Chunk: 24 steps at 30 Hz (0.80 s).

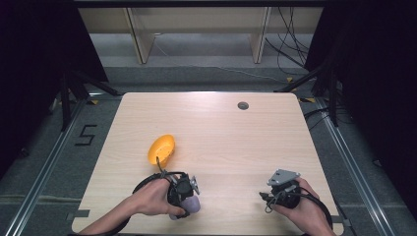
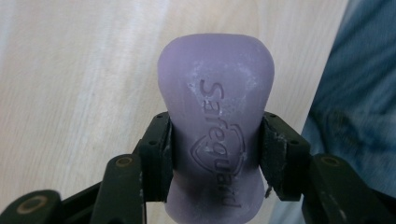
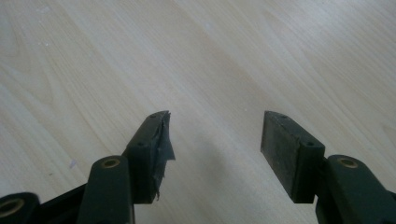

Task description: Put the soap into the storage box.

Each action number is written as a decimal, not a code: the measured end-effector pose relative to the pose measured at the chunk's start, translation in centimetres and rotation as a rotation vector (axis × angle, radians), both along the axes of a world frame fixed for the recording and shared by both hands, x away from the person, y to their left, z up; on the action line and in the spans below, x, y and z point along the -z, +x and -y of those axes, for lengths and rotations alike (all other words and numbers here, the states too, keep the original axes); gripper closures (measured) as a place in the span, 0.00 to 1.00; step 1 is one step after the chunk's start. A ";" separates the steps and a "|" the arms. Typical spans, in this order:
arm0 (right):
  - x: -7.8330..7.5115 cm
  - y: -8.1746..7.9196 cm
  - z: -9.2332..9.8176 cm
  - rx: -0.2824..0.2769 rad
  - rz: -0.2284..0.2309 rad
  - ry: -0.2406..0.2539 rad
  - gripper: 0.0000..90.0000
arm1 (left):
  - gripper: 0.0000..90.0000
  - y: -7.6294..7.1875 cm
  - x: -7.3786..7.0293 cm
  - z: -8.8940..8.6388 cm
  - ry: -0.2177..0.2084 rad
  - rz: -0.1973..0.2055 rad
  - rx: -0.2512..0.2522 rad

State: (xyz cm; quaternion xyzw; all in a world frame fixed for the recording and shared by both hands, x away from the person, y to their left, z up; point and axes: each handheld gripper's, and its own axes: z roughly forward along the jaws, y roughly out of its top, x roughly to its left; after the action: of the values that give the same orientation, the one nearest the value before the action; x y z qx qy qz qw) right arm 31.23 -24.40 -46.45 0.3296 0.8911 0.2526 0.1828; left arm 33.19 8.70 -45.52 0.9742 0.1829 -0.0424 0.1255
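Lilac soap bar (image 2: 215,126) sits clamped in your left hand-held gripper (image 2: 215,154): in the left gripper view the two black pads (image 2: 156,156) press on its narrowed waist from either side, its wider rounded end stands out beyond the jaw tips, and its embossed lettering faces the camera. Behind the bar you see the pale wood of the bench (image 2: 79,70), with blue cloth at the right edge of that view. In the high view your left hand-held gripper (image 1: 188,202) is near the front edge of the bench (image 1: 221,132), left of centre, and the soap bar (image 1: 191,205) shows as a pale purple lump at its tip, close to the surface; whether it touches the wood you cannot tell. An orange bowl (image 1: 162,149) lies tilted on the bench just beyond your left hand, apart from the soap. Your right hand-held gripper (image 1: 272,196) rests toward the front right, well apart from the soap; in the right gripper view your right hand-held gripper (image 3: 215,144) is released, jaws spread with bare wood between them.
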 end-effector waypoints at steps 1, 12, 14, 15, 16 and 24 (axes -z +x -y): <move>0.0 -0.1 -0.1 0.007 -0.005 0.008 0.48 | 0.55 -0.2 -0.1 -0.1 -0.024 -0.011 -0.054; 0.0 0.0 0.0 -0.003 0.009 0.001 0.48 | 0.55 0.5 -1.1 -2.0 -0.105 -0.038 -0.449; 0.0 0.0 0.0 -0.003 0.010 0.003 0.48 | 0.55 0.6 -1.2 -2.3 -0.100 -0.038 -0.457; 0.0 0.0 0.0 -0.003 0.010 0.003 0.48 | 0.55 0.6 -1.2 -2.3 -0.100 -0.038 -0.457; 0.0 0.0 0.0 -0.002 0.012 0.005 0.48 | 0.55 0.6 -1.2 -2.4 -0.105 -0.032 -0.481; -0.1 -0.1 0.0 0.010 0.005 0.011 0.48 | 0.55 0.9 -1.5 -3.2 -0.145 0.000 -0.542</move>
State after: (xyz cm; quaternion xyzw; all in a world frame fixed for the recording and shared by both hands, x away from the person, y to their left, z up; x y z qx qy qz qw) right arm 31.11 -24.35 -46.35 0.3342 0.8877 0.2576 0.1844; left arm 34.08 11.90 -44.03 0.8783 0.4331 -0.0201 0.2015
